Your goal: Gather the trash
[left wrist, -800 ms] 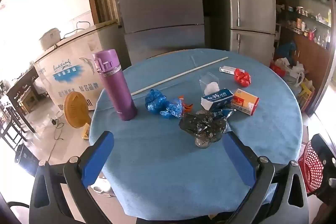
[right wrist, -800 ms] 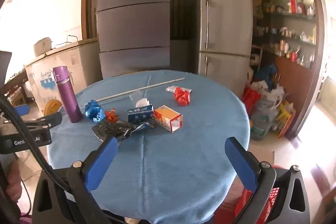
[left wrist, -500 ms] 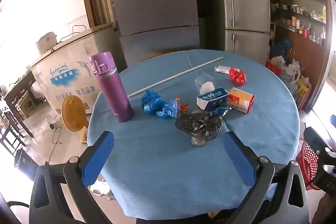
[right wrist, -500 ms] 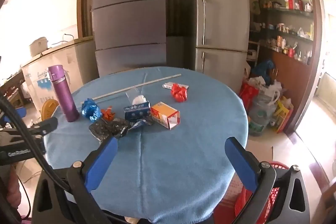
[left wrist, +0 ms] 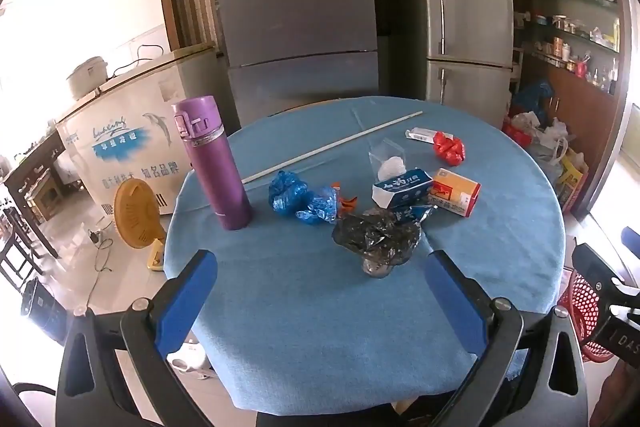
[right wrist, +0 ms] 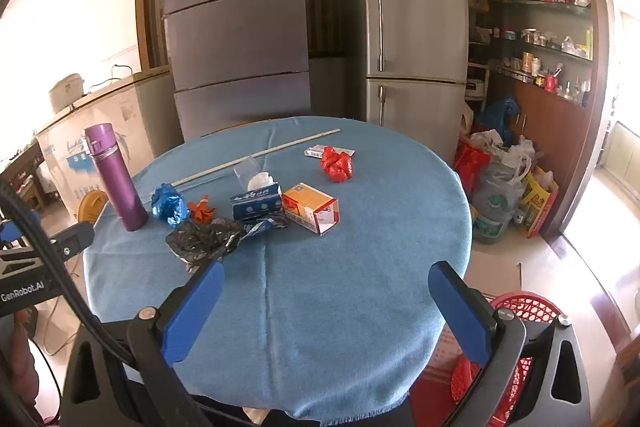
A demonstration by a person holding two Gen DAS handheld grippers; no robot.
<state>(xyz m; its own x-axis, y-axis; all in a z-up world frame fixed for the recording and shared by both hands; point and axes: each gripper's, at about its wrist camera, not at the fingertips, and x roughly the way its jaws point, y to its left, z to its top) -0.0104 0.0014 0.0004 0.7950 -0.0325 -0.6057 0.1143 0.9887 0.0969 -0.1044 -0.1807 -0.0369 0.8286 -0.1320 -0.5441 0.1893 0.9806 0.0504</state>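
Note:
A round table with a blue cloth (left wrist: 320,327) (right wrist: 360,287) holds trash: a crumpled black bag (left wrist: 378,241) (right wrist: 202,239), blue crumpled plastic (left wrist: 300,197) (right wrist: 170,205), a small orange scrap (right wrist: 202,209), a red crumpled wrapper (left wrist: 449,148) (right wrist: 337,164), an orange carton (left wrist: 454,191) (right wrist: 312,209) and a blue tissue box (left wrist: 402,187) (right wrist: 256,201). My left gripper (left wrist: 322,301) is open and empty, short of the black bag. My right gripper (right wrist: 328,315) is open and empty over the table's near edge.
A purple flask (left wrist: 212,163) (right wrist: 116,179) stands at the table's left. A long white rod (left wrist: 332,147) lies across the back. A red mesh basket (right wrist: 508,339) (left wrist: 584,315) stands on the floor to the right. Fridges (right wrist: 412,47) stand behind.
Both views have drifted slightly; the table sits a little further back in the right wrist view. Both grippers stay open and nothing on the table has moved.

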